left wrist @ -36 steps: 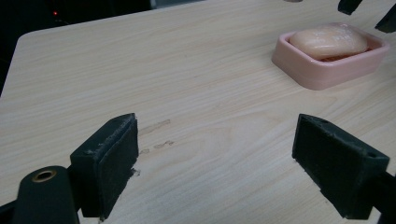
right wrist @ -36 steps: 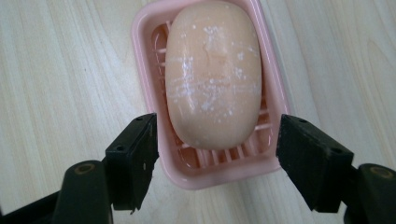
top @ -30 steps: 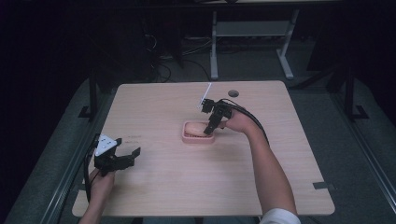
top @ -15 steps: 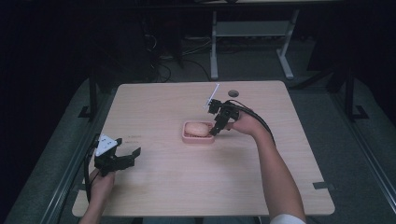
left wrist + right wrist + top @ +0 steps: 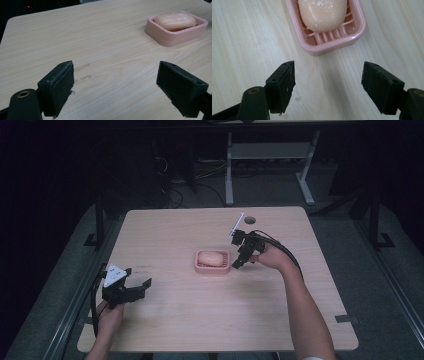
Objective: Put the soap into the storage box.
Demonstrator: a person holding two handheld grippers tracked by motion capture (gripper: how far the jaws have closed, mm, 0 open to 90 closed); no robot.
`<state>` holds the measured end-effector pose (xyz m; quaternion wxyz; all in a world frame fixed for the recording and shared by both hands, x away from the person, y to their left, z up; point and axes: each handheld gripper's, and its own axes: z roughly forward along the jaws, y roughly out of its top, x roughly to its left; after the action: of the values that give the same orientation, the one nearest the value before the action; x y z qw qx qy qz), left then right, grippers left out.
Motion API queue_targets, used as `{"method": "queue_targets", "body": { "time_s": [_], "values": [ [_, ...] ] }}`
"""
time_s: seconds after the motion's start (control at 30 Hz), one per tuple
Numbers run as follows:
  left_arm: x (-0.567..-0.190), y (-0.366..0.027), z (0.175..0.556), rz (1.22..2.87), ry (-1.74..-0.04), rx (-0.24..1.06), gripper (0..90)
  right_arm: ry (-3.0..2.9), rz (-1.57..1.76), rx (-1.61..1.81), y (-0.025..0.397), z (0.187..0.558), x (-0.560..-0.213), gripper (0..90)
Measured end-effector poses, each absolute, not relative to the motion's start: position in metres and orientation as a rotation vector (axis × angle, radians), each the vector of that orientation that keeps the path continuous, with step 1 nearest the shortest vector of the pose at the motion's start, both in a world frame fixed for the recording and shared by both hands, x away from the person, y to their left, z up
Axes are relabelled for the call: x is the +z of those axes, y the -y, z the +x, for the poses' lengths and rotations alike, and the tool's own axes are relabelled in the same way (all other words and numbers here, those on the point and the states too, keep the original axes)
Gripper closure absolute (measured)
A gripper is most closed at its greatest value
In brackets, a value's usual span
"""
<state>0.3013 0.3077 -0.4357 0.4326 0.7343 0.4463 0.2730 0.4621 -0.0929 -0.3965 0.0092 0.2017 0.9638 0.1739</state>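
A pink soap dish (image 5: 201, 266) (image 5: 175, 37) (image 5: 359, 27) sits near the middle of the wooden table, with a peach bar of soap (image 5: 211, 258) (image 5: 175, 20) (image 5: 322, 12) lying in it. My right gripper (image 5: 238, 264) (image 5: 328, 85) hovers open just to the right of the dish, empty, its jaws pointing at the dish's near rim. My left gripper (image 5: 137, 286) (image 5: 116, 87) is open and empty over the table's front left, well away from the dish.
The light wooden table (image 5: 175, 320) has a round cable hole (image 5: 249, 220) near its far edge. A white desk frame (image 5: 265, 155) stands on the floor behind. Faint scuff marks (image 5: 83, 71) lie ahead of the left gripper.
My right gripper has drawn back to the right, from over the dish to beside it, and is open. The soap stays in the dish. The left gripper has not moved.
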Motion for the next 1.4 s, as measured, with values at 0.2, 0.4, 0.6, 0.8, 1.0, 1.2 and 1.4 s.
{"method": "queue_targets", "body": {
  "time_s": [0.2, 0.4, 0.6, 0.8, 1.0, 1.2, 1.4],
  "values": [
    [-0.436, -0.309, 0.301, 1.828, -1.118, 0.682, 14.2, -2.995, 0.626, 0.568, 0.097, 0.457, -0.394, 26.8],
    [-0.436, -0.307, 0.301, 1.831, -1.113, 0.679, 14.2, -2.992, 0.641, 0.573, 0.104, 0.453, -0.395, 26.9],
    [-0.436, -0.308, 0.301, 1.832, -1.117, 0.680, 14.2, -2.979, 0.664, 0.574, 0.112, 0.449, -0.393, 27.3],
    [-0.436, -0.307, 0.301, 1.834, -1.114, 0.679, 14.2, -2.971, 0.667, 0.592, 0.117, 0.446, -0.392, 27.3],
    [-0.436, -0.307, 0.302, 1.834, -1.114, 0.679, 14.2, -2.980, 0.679, 0.573, 0.123, 0.439, -0.400, 27.0],
    [-0.436, -0.307, 0.301, 1.838, -1.115, 0.678, 14.2, -2.969, 0.704, 0.604, 0.132, 0.433, -0.403, 27.0],
    [-0.437, -0.307, 0.302, 1.838, -1.111, 0.679, 14.2, -2.957, 0.721, 0.628, 0.142, 0.428, -0.408, 27.0]
  ]
}}
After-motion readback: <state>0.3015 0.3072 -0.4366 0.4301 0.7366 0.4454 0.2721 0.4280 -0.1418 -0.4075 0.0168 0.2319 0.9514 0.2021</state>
